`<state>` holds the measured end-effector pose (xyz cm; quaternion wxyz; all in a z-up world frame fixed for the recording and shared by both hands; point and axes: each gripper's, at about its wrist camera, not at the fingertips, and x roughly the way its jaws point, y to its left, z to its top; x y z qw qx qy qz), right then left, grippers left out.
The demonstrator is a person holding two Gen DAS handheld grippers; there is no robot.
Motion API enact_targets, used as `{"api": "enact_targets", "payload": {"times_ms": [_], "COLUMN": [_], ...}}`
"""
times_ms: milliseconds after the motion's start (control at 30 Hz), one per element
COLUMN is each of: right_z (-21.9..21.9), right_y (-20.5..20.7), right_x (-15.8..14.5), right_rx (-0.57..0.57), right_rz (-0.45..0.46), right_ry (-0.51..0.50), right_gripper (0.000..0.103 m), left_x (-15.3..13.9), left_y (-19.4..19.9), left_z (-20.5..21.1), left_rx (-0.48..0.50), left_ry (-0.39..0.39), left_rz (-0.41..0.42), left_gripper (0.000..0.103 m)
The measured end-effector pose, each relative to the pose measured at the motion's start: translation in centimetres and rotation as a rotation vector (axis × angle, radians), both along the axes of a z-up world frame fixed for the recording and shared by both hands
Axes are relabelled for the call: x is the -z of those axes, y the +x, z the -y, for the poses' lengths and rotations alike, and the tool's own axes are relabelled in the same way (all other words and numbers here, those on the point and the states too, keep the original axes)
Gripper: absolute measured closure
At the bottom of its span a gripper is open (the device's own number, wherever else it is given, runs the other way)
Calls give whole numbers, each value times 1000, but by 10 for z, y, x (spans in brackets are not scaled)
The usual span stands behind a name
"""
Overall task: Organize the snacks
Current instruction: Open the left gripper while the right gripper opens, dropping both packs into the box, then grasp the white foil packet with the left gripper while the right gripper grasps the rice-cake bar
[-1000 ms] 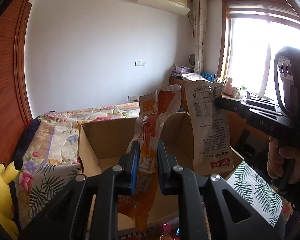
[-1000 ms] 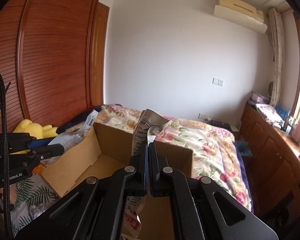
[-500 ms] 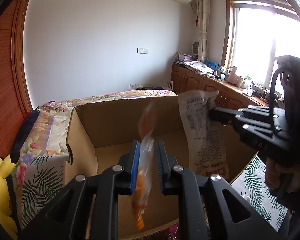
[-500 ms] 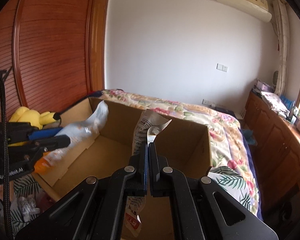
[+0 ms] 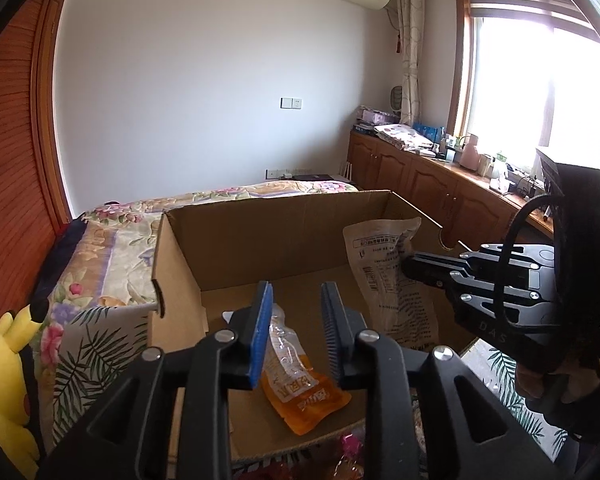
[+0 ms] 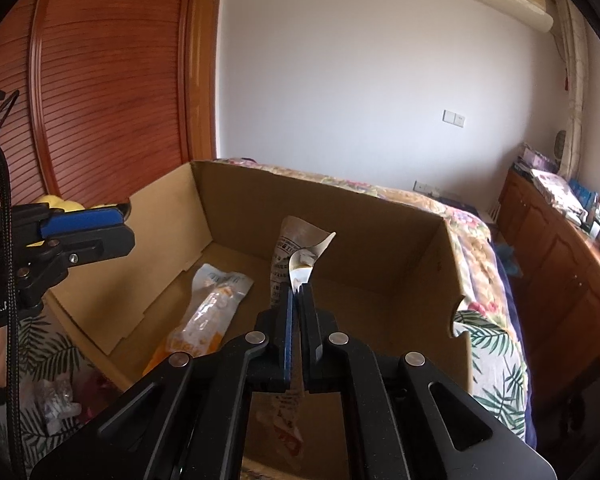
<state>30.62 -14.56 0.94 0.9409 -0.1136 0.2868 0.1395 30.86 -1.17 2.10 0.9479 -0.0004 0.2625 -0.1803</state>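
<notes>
Right wrist view: the right gripper (image 6: pixel 296 296) has its fingers closed flat on a white printed snack pouch (image 6: pixel 290 264), held upright with its long axis near vertical — top edge curling above the fingertips, lower end hanging below them inside the cardboard box (image 6: pixel 380 236). The pouch sits over the right-hand half of the box floor, which is bare beneath it.

Left wrist view confirms this: the same pouch hangs from the right gripper on the right side of the box. The left gripper (image 5: pixel 296 320) has just been opening; its fingers now stand apart with nothing pressed between them. The orange-and-clear snack packet (image 5: pixel 296 376) lies flat on the box floor below and ahead of those fingers, long axis running from the near wall toward the far wall, on the left half.

Judgement: the coming release belongs to the right hand. The pouch needs only to go straight down — the free floor lies directly under it, beside the packet and not on it.
</notes>
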Motion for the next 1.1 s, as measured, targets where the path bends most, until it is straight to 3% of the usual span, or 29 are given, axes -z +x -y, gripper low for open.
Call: {"api": "enact_targets", "payload": {"times_ms": [367,767,967,1100], "right_z": [-6,2,9,13], "right_y": [-8,-48,-82,-96], "right_x": [4,-10,-5,10], "right_rx": [-53,-65,-59,-40], "right_rz": [-68,-36,-35,-68], "right_ry": [68,125,135,135], "right_gripper": [100,92,85,81], "left_x": [-3,0,8,19], "left_y": [-22,-65,-85,-95], "left_z": [-12,-28,-34,-38], "left_rx": [-7,-14,-34,-54], "left_ry": [5,20,17,32], "left_rz": [5,8,12,-1], "left_gripper": [66,56,34,33]}}
